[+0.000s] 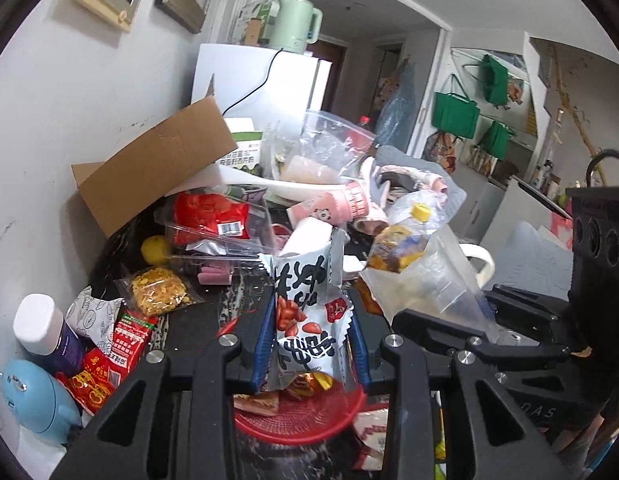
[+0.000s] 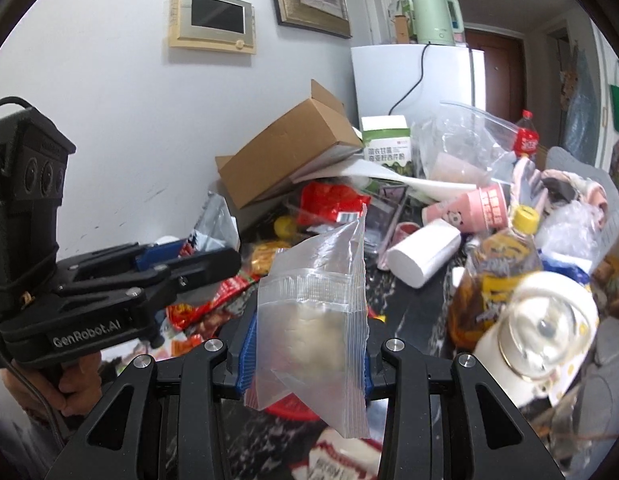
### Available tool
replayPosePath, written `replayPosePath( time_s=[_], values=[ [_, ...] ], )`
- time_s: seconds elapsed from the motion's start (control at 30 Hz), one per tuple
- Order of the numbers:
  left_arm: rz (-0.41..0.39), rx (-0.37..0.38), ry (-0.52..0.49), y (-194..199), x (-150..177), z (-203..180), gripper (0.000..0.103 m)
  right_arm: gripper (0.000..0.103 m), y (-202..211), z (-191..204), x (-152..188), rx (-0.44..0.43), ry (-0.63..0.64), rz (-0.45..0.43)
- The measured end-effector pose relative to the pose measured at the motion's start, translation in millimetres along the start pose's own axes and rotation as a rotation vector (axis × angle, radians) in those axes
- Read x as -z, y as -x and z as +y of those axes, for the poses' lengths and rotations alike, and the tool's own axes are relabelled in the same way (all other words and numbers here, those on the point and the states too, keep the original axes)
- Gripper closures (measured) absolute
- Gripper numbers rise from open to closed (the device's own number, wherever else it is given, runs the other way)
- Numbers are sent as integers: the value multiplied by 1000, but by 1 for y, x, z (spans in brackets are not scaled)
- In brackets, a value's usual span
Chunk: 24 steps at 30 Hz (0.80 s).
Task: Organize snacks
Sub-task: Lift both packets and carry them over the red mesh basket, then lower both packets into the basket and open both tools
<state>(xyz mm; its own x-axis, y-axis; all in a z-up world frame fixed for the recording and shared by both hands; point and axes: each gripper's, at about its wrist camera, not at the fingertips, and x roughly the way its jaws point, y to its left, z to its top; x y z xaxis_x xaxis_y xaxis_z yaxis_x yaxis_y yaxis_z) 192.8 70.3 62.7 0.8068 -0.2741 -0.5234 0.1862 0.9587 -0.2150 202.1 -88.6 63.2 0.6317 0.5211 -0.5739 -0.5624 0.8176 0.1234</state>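
My left gripper [image 1: 311, 336] is shut on a white peanut snack packet [image 1: 305, 320] with black characters and red peanuts, held upright above a red basket [image 1: 301, 416]. My right gripper [image 2: 305, 344] is shut on a clear zip bag [image 2: 317, 308] holding a pale lump. The right gripper also shows in the left wrist view [image 1: 441, 328] at the right, with the zip bag [image 1: 425, 280]. The left gripper shows in the right wrist view [image 2: 197, 264] at the left.
The dark table [image 1: 229, 300] is crowded: cardboard box [image 1: 157, 160], red packets [image 1: 207, 212], yellow snack bag [image 1: 159, 290], lemon [image 1: 153, 250], pink cups [image 1: 333, 206], tea bottle [image 2: 497, 264], white mug [image 2: 541, 320], white roll [image 2: 425, 252], blue speaker [image 1: 37, 400], white-capped bottle [image 1: 45, 328].
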Motion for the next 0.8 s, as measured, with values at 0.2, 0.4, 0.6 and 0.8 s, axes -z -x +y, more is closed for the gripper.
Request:
replayPosePath(
  time_s=[0.2,0.4,0.6,0.8],
  values=[
    [55,-25,2,-25,2,12,70,65,-26,-3,-6,-6,15,31],
    [122,-71,-2,-51,12,21,70,65,-54,-12,7,-21,-22,76],
    [183,-92,-12,-74,20,24,70,65,-83,-24,19,-8,-37,161],
    [244,-85,-1,-94,30,30,70,65,-94,-26,25,7,-21,197]
  ],
)
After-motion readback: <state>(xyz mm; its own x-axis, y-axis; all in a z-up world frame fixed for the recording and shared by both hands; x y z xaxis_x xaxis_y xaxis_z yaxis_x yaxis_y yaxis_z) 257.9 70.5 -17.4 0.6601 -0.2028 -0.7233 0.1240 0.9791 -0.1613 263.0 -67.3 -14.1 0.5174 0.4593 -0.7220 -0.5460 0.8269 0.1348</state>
